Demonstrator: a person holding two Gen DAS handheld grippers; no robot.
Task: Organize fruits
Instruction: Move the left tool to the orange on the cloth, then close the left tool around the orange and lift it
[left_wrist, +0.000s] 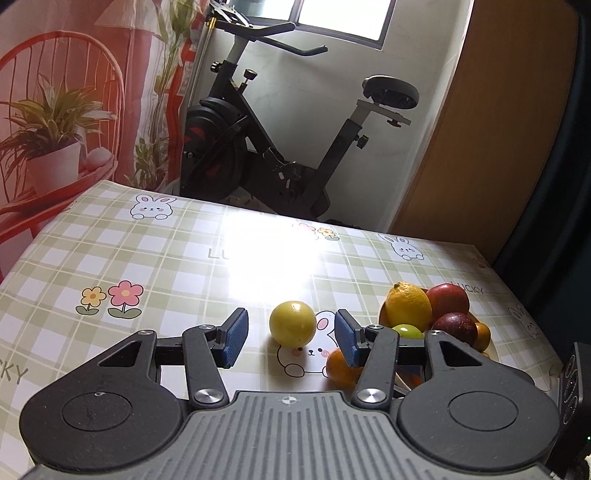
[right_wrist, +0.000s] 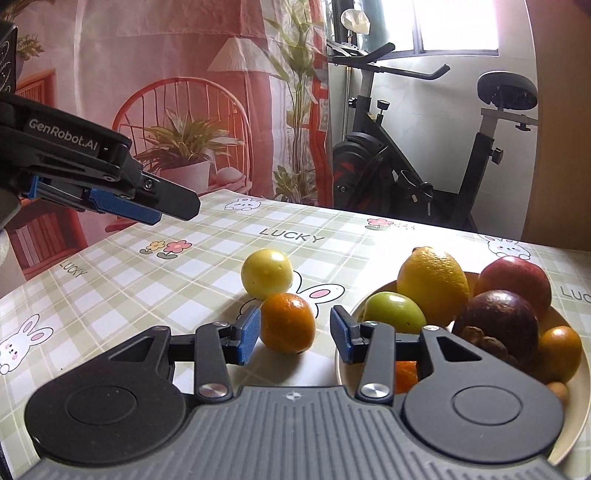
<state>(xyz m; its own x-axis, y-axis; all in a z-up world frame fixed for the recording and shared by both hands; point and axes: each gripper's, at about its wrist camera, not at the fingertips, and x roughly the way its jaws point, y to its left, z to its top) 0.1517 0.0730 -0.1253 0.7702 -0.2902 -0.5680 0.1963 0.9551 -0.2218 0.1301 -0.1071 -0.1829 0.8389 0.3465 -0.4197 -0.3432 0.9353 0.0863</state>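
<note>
Fruit-wise, the small round orange tangerine (right_wrist: 287, 322) sits on the checked counter (right_wrist: 192, 280) between the wide-spread pads of the right claw (right_wrist: 294, 334), just left of the cream bowl (right_wrist: 345, 369).

Table (right_wrist: 155, 295) left of the yellow fruit (right_wrist: 266, 274) is bare, open approach. Orange (right_wrist: 287, 322) touches the yellow fruit from the front, so no gap between them. Bowl (right_wrist: 576, 406) blocks the right, heaped full. Left gripper (right_wrist: 147, 208) hangs over the far-left table.
</note>
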